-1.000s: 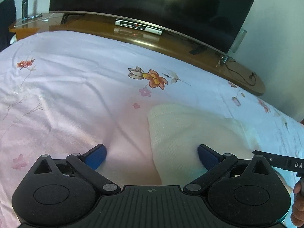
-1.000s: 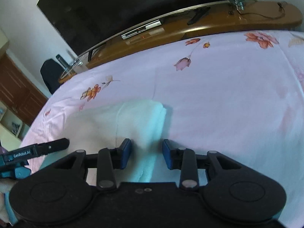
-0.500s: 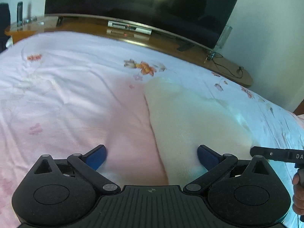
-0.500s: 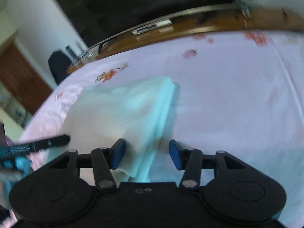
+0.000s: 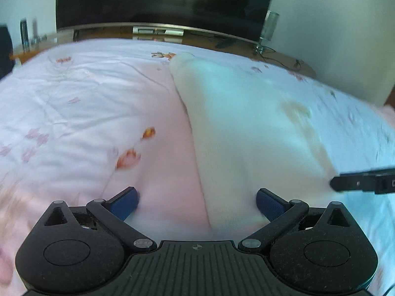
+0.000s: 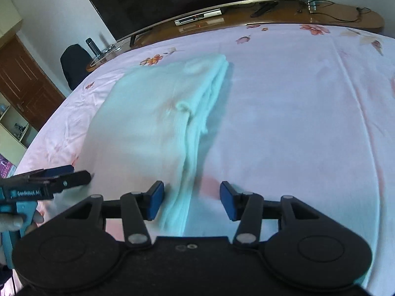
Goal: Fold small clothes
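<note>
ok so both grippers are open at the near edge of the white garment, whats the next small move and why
Probably ease both forward and close on the near corners. The left gripper straddles the white garment at its left edge, the right gripper straddles its layered right edge, and neither grips cloth. It lies flat on the floral bedsheet, apparently ready to fold.

Both tongs have drawn back along the bed, so far more of the white knit garment [image 5: 237, 133] shows in each view. The right tongs [image 6: 192, 201] have spread wider around its folded edge; the left tongs [image 5: 196, 203] now show orange flowers [image 5: 128, 159] ahead.
</note>
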Demonstrator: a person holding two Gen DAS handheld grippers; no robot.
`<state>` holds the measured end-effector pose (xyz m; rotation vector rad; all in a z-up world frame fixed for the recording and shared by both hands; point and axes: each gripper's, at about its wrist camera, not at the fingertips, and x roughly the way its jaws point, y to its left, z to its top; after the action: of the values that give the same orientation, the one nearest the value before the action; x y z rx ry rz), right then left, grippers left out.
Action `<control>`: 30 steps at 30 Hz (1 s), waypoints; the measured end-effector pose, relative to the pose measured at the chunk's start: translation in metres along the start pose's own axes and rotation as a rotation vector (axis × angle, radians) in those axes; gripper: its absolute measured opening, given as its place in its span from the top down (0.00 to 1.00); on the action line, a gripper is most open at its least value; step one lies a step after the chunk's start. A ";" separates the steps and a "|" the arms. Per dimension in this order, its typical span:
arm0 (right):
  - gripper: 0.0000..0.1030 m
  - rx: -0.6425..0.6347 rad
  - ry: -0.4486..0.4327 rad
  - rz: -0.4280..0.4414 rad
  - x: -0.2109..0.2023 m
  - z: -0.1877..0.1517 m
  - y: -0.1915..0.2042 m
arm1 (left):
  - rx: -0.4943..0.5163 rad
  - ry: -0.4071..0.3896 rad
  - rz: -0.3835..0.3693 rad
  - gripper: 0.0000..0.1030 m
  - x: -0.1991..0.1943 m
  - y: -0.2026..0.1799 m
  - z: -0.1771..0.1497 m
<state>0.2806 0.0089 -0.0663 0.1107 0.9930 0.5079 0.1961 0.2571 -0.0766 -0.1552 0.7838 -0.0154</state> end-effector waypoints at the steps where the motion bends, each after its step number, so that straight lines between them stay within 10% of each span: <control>1: 0.52 -0.031 -0.004 -0.024 -0.001 -0.007 0.003 | 0.010 -0.007 0.010 0.01 -0.007 -0.002 -0.008; 10: 0.51 -0.055 -0.134 -0.109 -0.089 -0.064 0.038 | 0.004 -0.099 0.032 0.01 -0.130 -0.037 -0.046; 16: 0.18 -0.051 -0.238 -0.120 -0.174 -0.113 0.078 | 0.016 -0.156 0.054 0.00 -0.218 -0.061 -0.074; 30: 0.07 -0.110 -0.332 -0.201 -0.227 -0.160 0.126 | 0.011 -0.243 0.055 0.00 -0.292 -0.072 -0.105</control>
<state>0.0041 -0.0064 0.0610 -0.0046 0.6417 0.3446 -0.0815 0.1933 0.0659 -0.1218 0.5452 0.0505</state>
